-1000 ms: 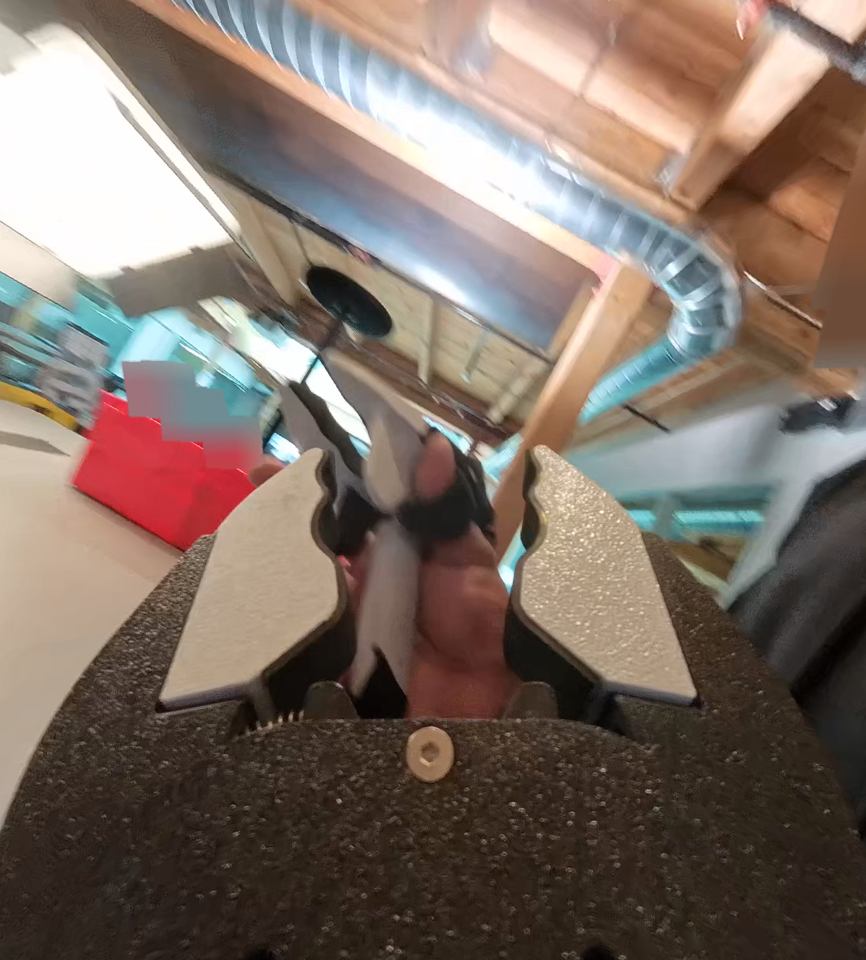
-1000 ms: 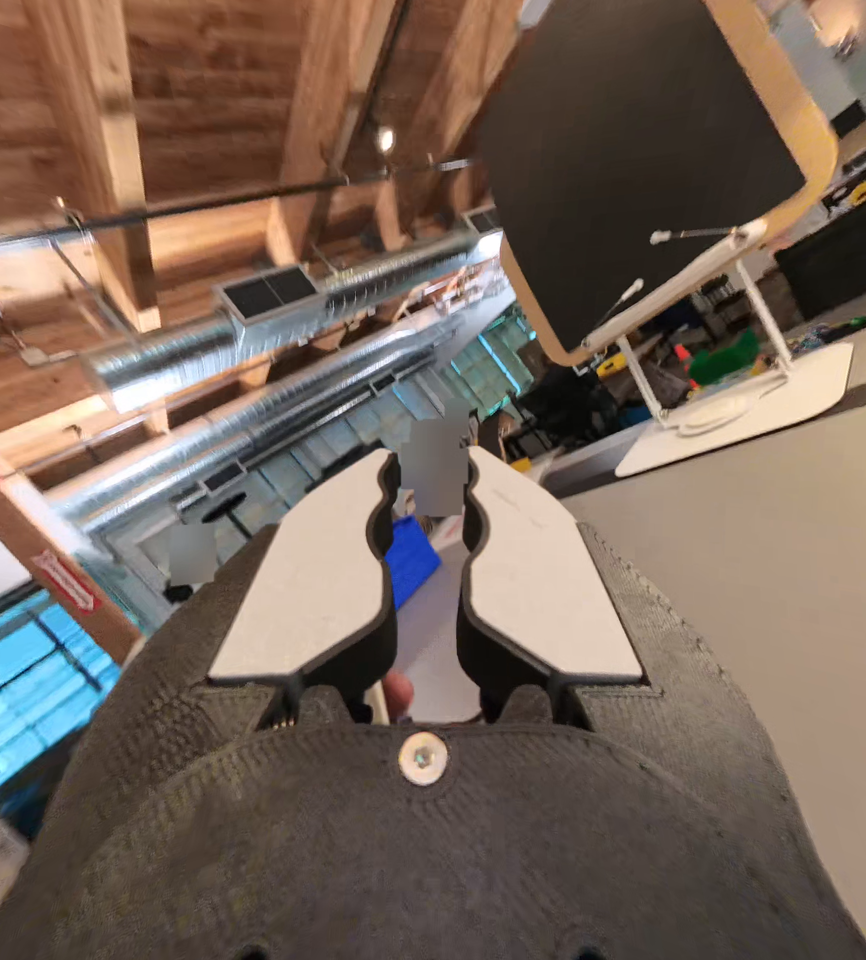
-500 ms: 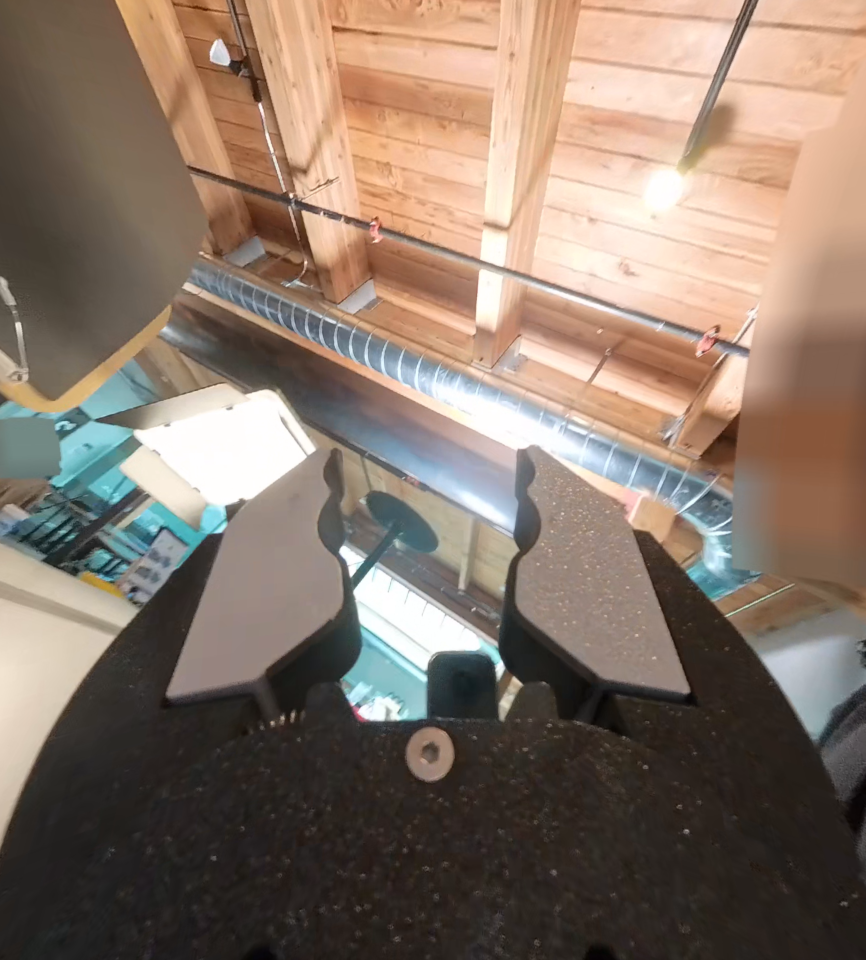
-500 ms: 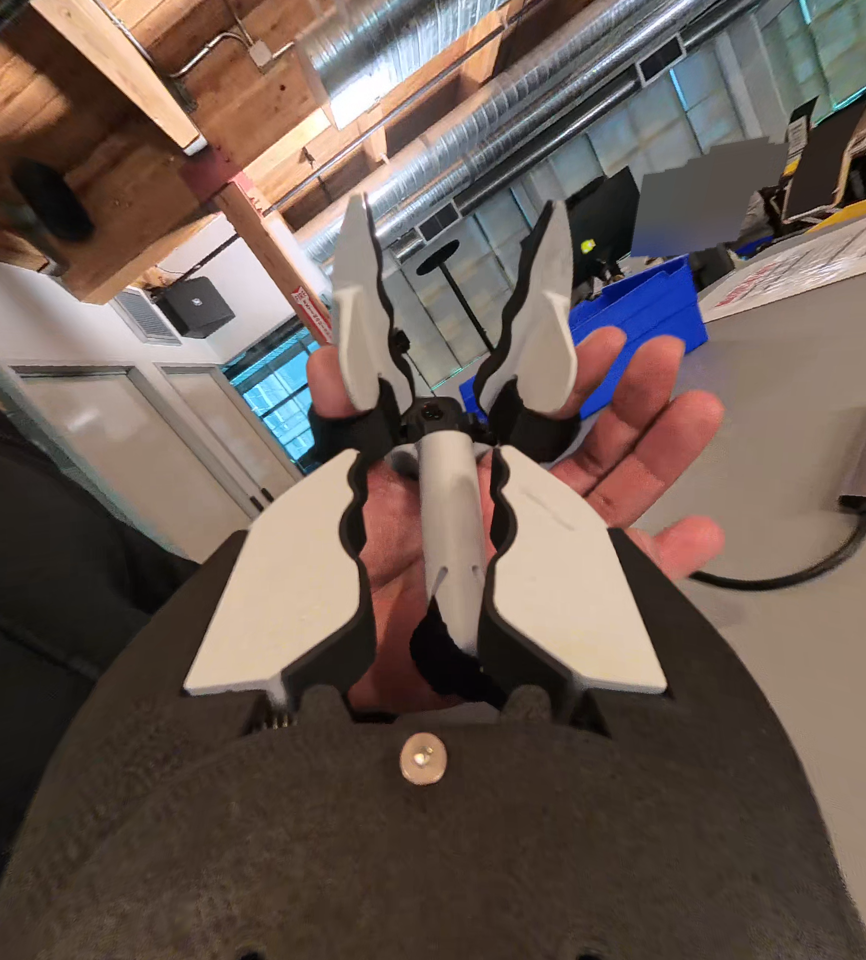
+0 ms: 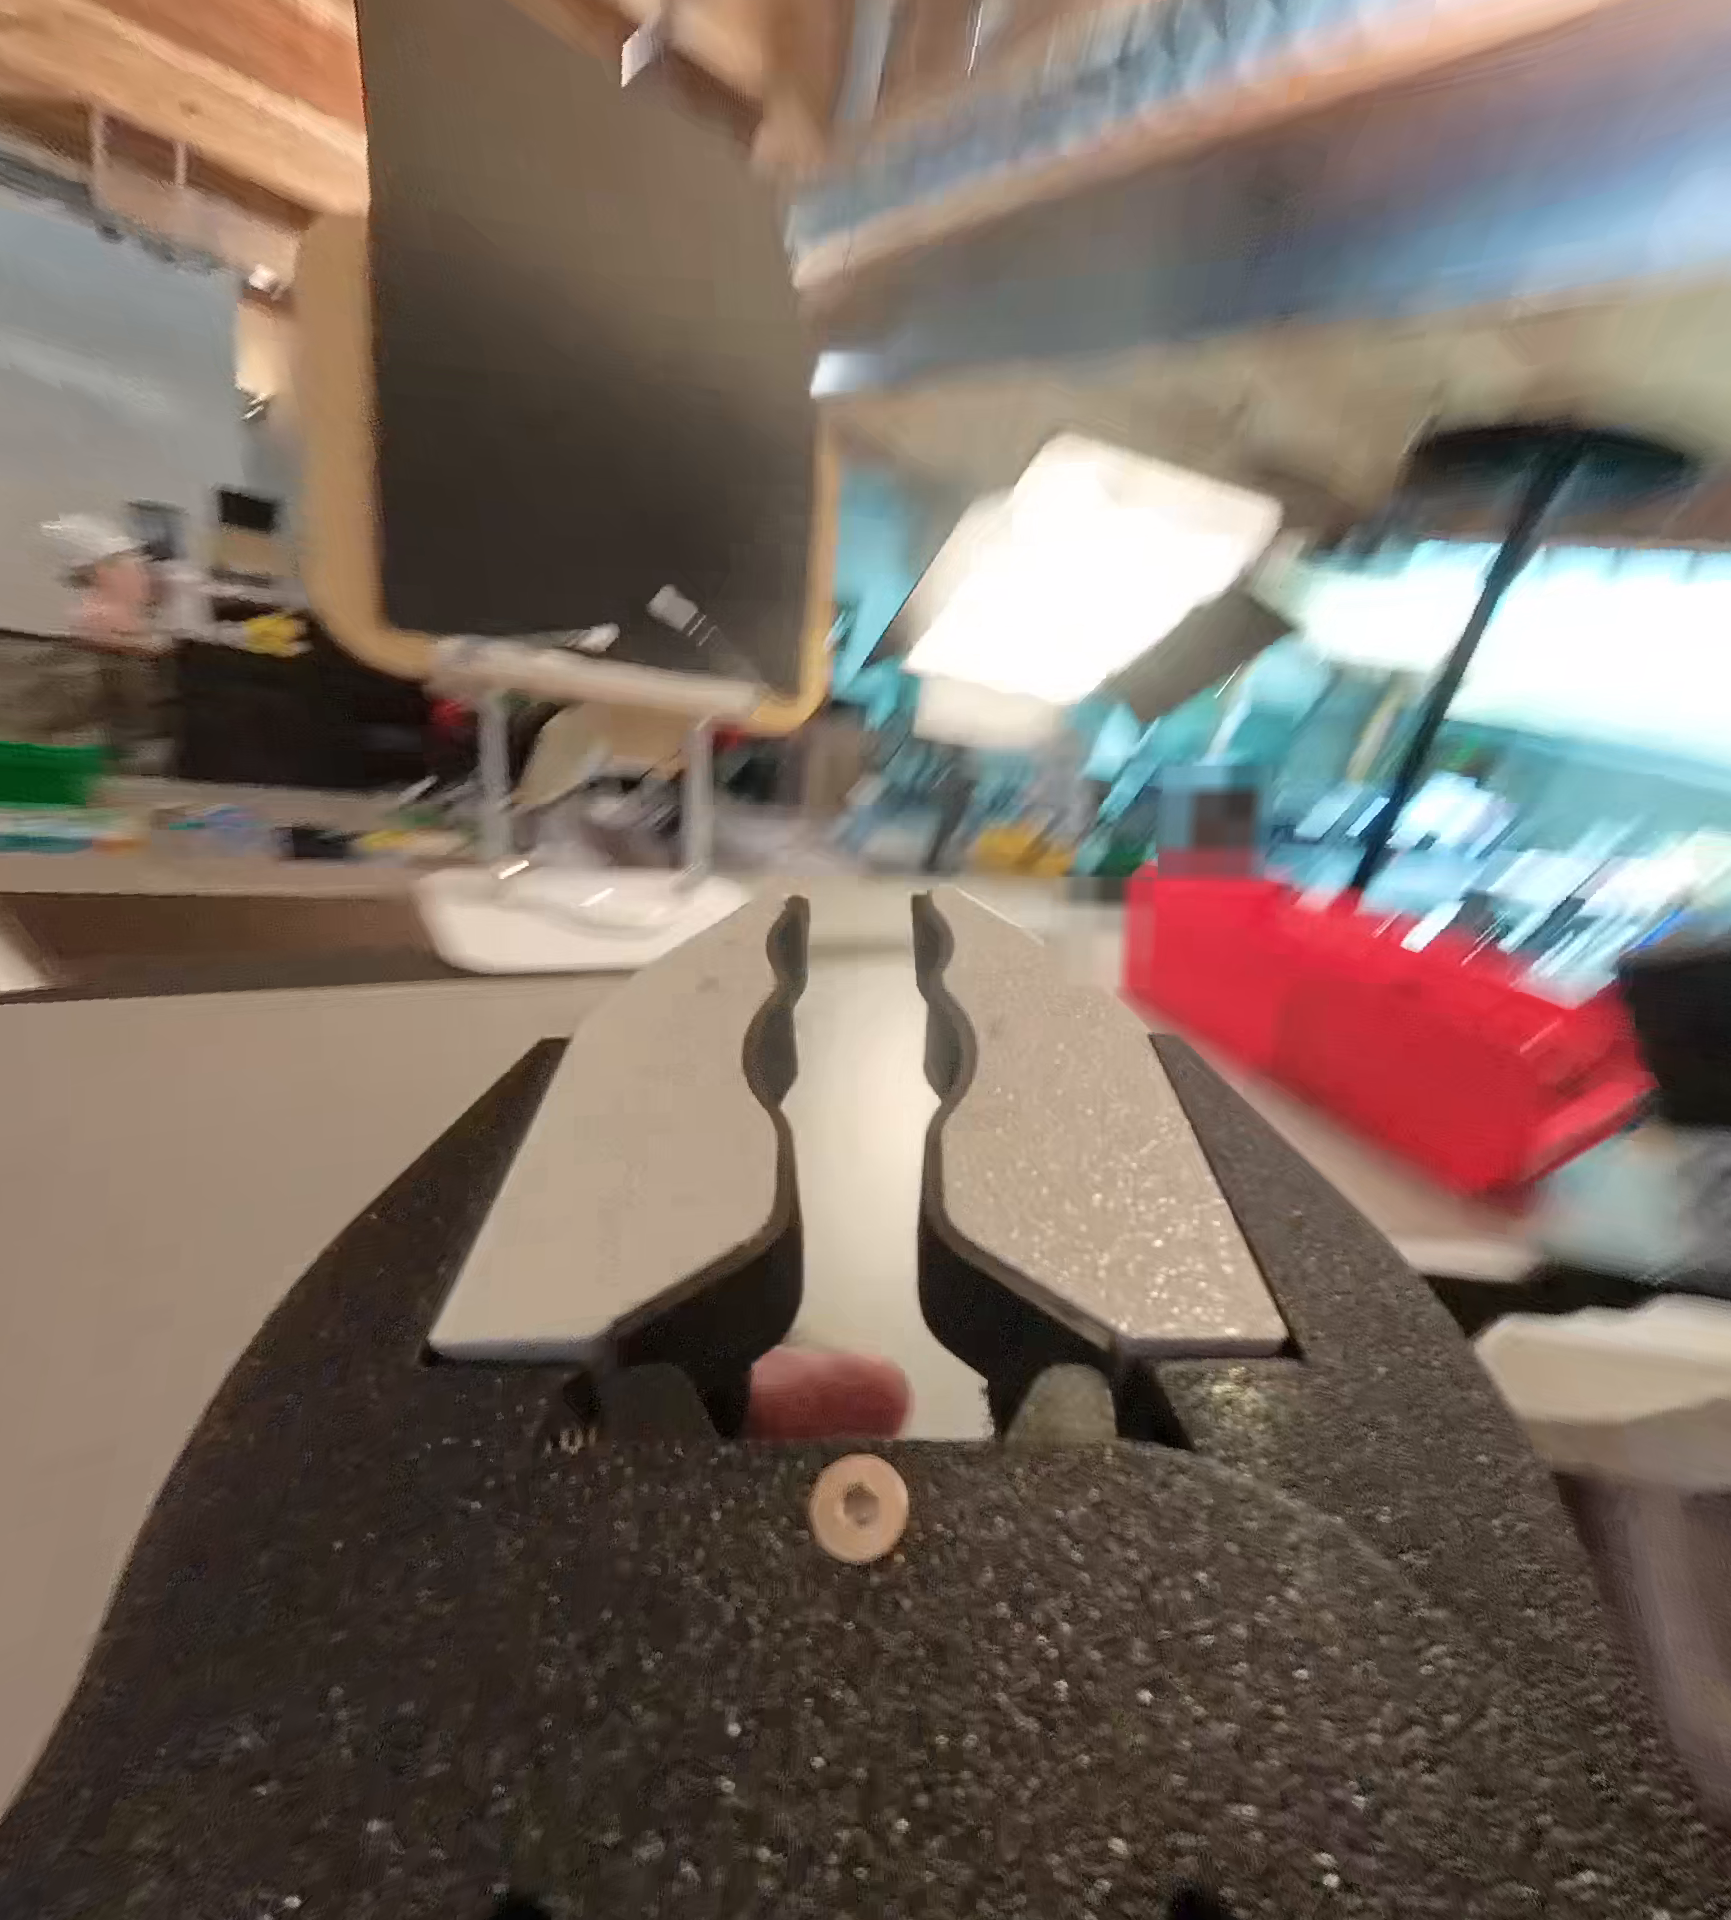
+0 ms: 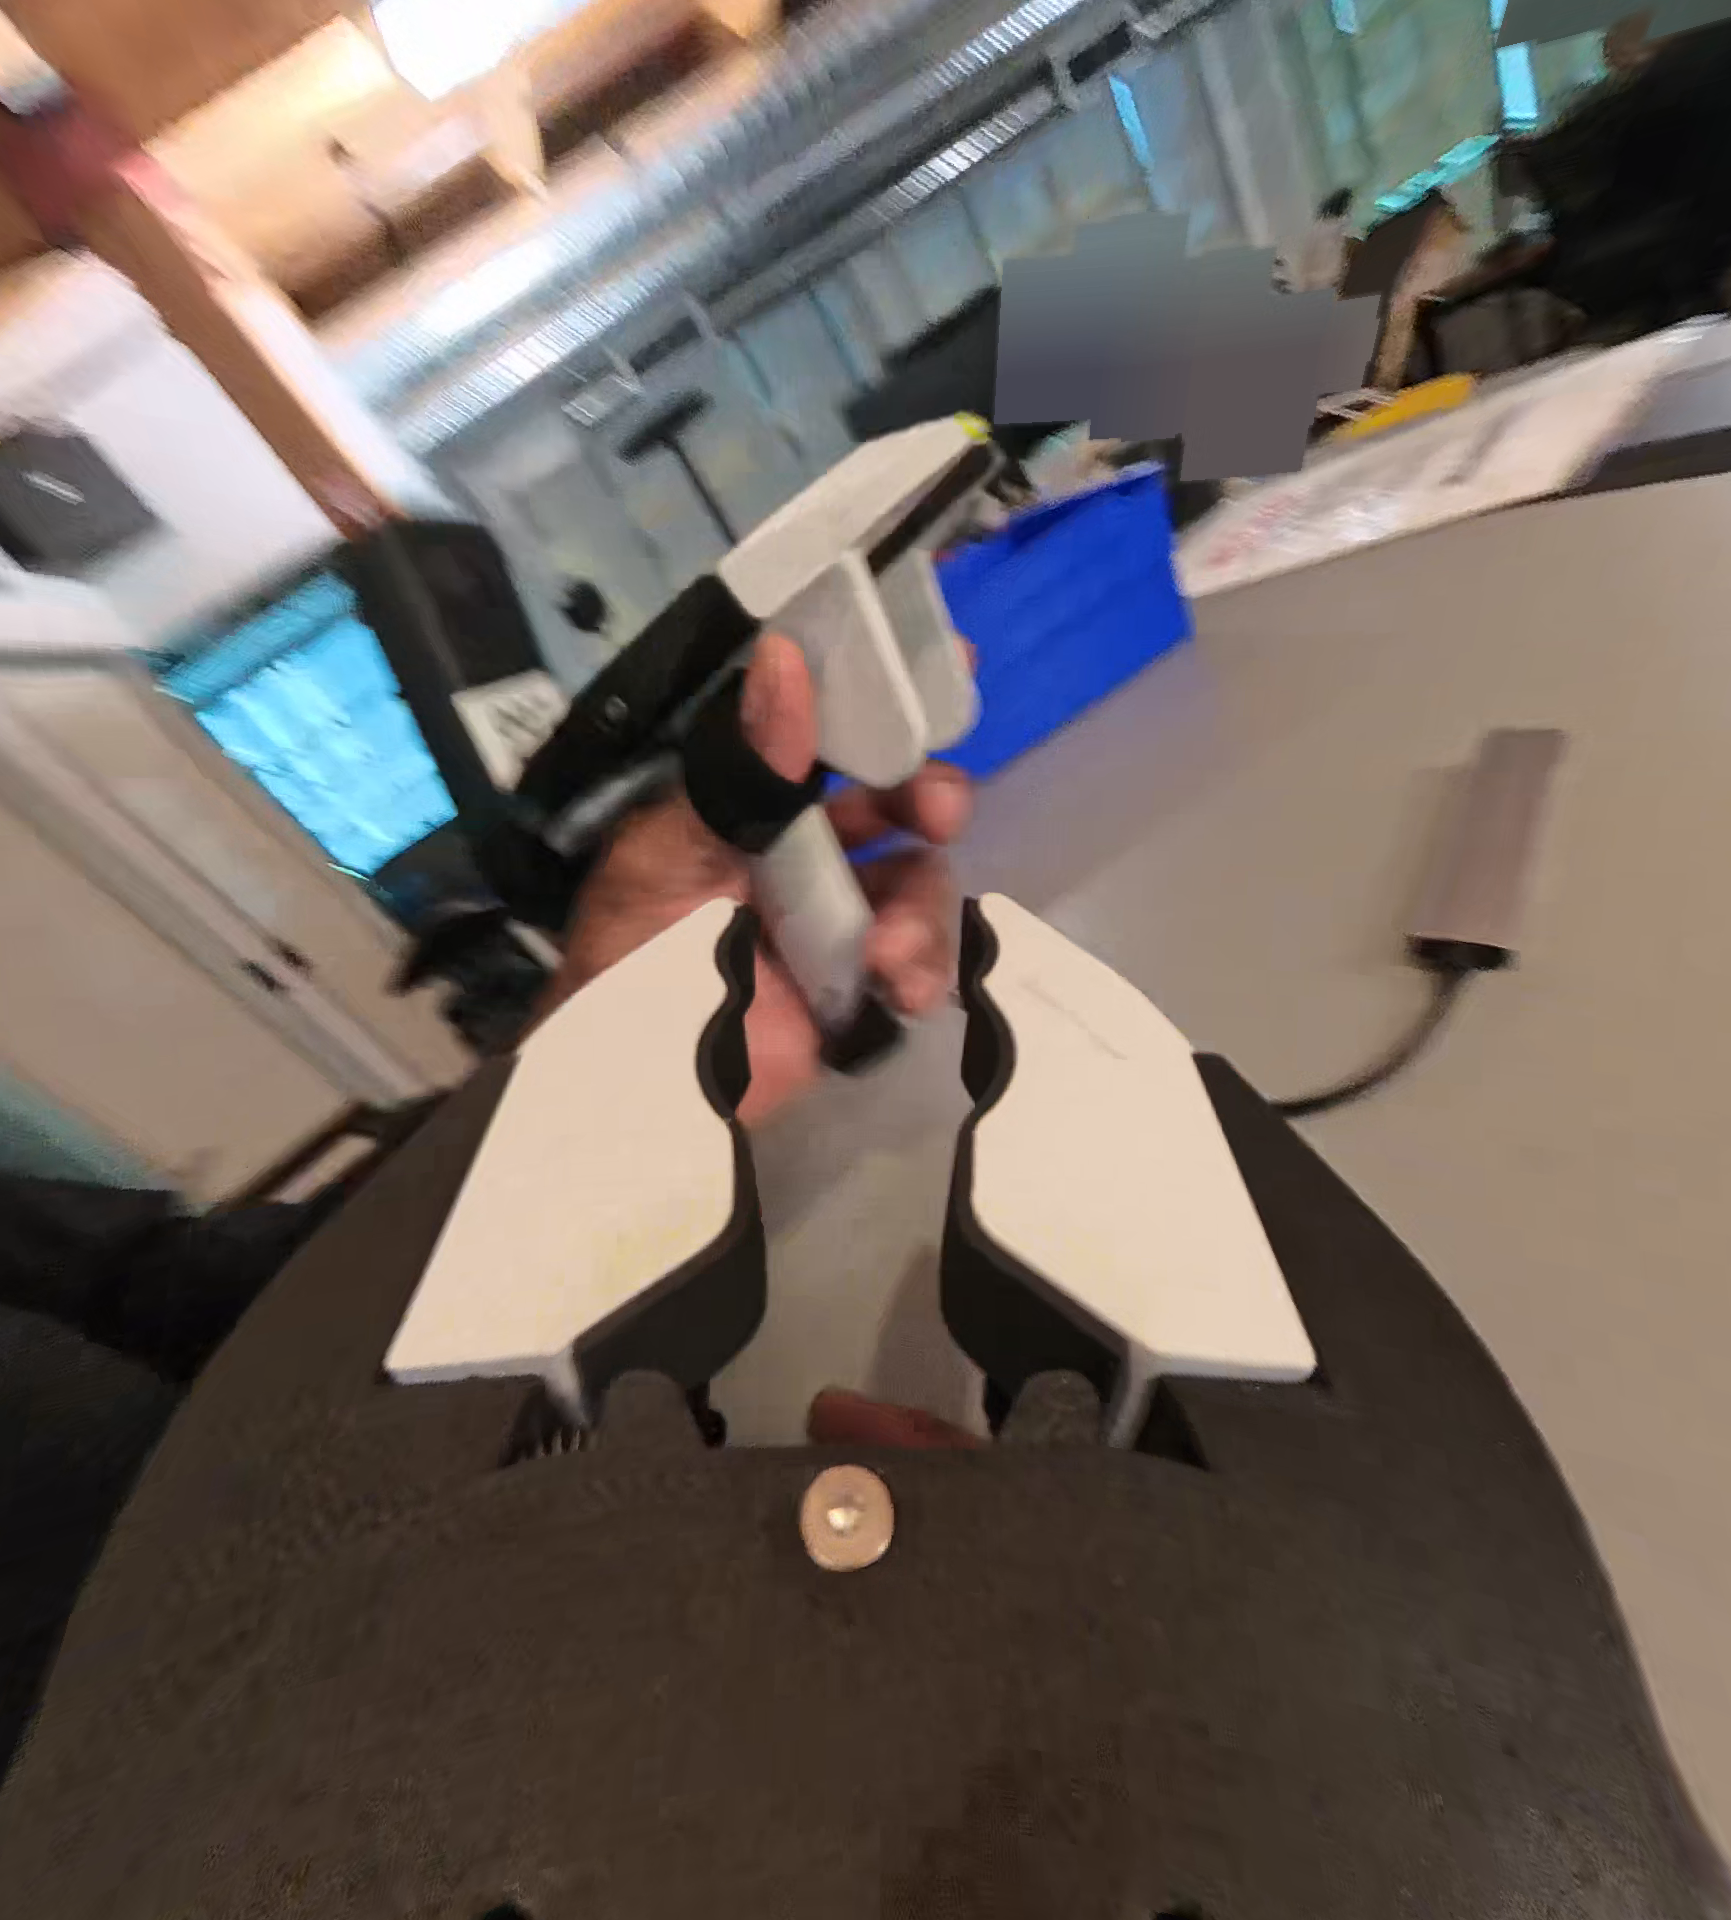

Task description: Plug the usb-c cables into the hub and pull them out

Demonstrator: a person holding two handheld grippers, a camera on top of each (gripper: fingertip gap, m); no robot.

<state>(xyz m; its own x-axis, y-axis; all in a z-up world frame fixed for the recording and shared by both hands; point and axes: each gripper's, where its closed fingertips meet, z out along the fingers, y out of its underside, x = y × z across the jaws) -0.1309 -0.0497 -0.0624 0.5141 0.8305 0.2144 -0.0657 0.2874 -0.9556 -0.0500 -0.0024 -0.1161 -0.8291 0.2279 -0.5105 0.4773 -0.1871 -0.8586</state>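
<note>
- Hub [image 6: 1489, 831]: a flat grey block lying on the pale grey surface [image 6: 1567, 1195], seen in my right wrist view up and to the right of my right gripper, well apart from it.
- Its dark cable [image 6: 1401, 1049] leaves the near end of the hub and curves down toward my right gripper's right finger, where it passes out of sight.
- My right gripper [image 6: 848, 914] has its jaws parted with a clear gap, and nothing is between them; only bare surface shows through the gap.
- My left hand [image 6: 726, 914] shows beyond the right gripper's tips, wrapped round the handle of my left gripper [image 6: 876, 582], which is raised above the surface and points up and to the right. I cannot tell its opening from this side-on, blurred view.
- In my left wrist view the left gripper [image 5: 859, 914] has a narrow gap between its jaws, and nothing is held there.
- That view is streaked with blur. Ahead on the surface stands a white stand base [image 5: 570, 914] carrying a dark panel with a tan rim [image 5: 580, 343].
- A red bin [image 5: 1360, 1039] sits to the right of the left gripper.
- A blue bin [image 6: 1069, 613] sits at the far edge of the surface in my right wrist view, behind my left hand.
- No usb-c plug is clear enough in either view to place.
</note>
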